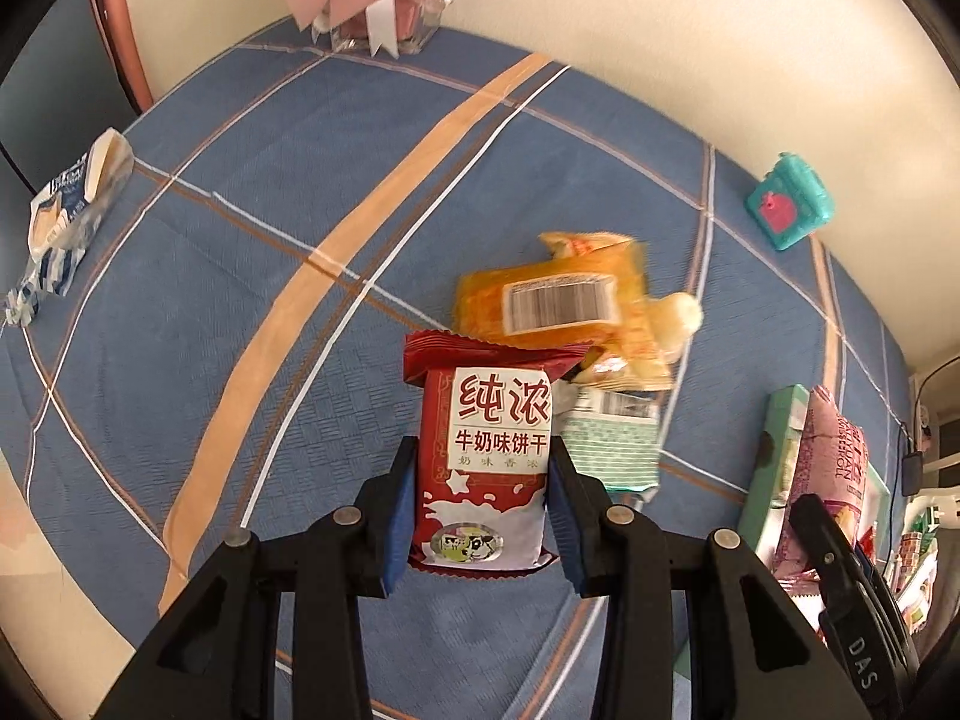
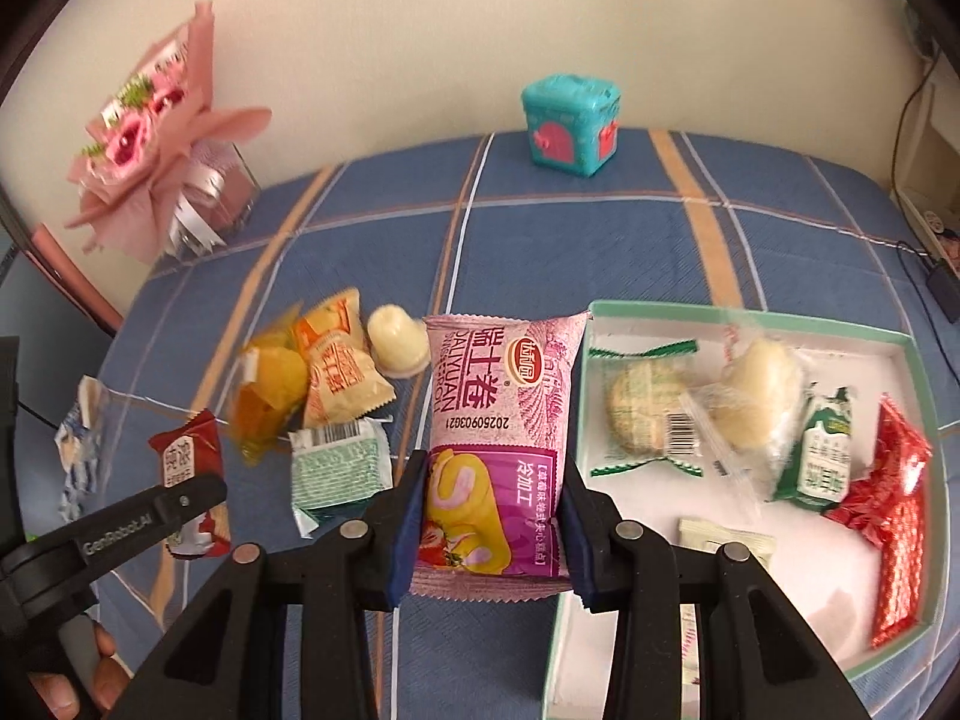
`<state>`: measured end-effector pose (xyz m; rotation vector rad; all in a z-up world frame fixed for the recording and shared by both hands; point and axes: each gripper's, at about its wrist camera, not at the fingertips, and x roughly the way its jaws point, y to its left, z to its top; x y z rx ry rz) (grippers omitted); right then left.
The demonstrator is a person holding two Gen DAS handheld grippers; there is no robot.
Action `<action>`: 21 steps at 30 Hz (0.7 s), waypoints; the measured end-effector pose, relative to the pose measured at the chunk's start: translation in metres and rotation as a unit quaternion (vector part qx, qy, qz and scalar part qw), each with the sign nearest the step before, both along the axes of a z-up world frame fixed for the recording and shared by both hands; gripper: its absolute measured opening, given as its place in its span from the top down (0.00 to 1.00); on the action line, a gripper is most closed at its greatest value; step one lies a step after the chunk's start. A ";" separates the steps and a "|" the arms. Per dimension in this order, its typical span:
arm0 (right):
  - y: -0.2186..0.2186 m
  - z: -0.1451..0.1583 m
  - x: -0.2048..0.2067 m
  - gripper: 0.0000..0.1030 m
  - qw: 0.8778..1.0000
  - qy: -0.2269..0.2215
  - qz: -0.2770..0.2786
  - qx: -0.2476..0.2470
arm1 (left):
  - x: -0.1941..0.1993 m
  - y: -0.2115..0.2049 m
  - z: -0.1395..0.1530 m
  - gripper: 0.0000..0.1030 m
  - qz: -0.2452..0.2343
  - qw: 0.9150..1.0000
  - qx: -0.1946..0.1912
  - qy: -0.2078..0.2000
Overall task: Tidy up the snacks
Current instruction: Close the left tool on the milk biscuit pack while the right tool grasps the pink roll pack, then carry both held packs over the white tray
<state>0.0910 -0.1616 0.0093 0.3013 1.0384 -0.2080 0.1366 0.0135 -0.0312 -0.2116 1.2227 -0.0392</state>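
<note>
The left gripper (image 1: pixel 482 480) is squeezed tight on a red biscuit packet (image 1: pixel 483 462). It holds the packet by its two long sides, so the packet stands up between the blue pads and does not slip. The packet looks lifted a little above the blue checked cloth (image 1: pixel 240 240).

The right gripper (image 2: pixel 494 516) is clamped on a pink cake roll packet (image 2: pixel 501 438) in the same way, by the sides. It hangs just beside the left edge of the white box (image 2: pixel 750 315). I think this packet goes into the box next, because that is where the tidy snacks are.

Inside the box there are already some snacks: a round biscuit in a clear wrapper (image 2: pixel 642 414), a pale bun (image 2: pixel 759 402), a small green packet (image 2: pixel 825 456) and a shiny red packet (image 2: pixel 888 498). They lie side by side, with bare white floor left near the front for more.

Some snacks are not put away yet. An orange bag (image 1: pixel 552 300), a little jelly cup (image 2: pixel 396 339) and a green-and-white packet (image 2: pixel 339 468) sit in a loose pile on the cloth, to the left of the box. A blue-and-white packet (image 1: pixel 66 222) lies far off near the cloth's edge.

A teal toy box (image 2: pixel 570 129) and a pink bouquet (image 2: pixel 150 138) stand at the back, out of the way.
</note>
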 end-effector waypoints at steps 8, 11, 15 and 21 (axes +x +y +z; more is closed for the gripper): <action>-0.019 0.014 -0.015 0.59 1.000 -0.012 -0.016 0.018 | -0.017 -0.015 0.020 0.60 -0.015 1.000 0.006 -0.022; -0.030 0.012 -0.021 0.59 0.999 -0.011 -0.026 0.024 | -0.017 -0.027 0.021 0.60 -0.023 0.999 0.004 -0.025; -0.049 0.011 -0.034 0.59 0.998 -0.008 -0.048 0.030 | -0.022 -0.046 0.023 0.60 -0.038 0.999 0.007 -0.028; -0.083 0.012 -0.051 0.59 0.996 -0.009 -0.086 0.037 | -0.037 -0.084 0.028 0.60 -0.069 0.997 0.013 -0.032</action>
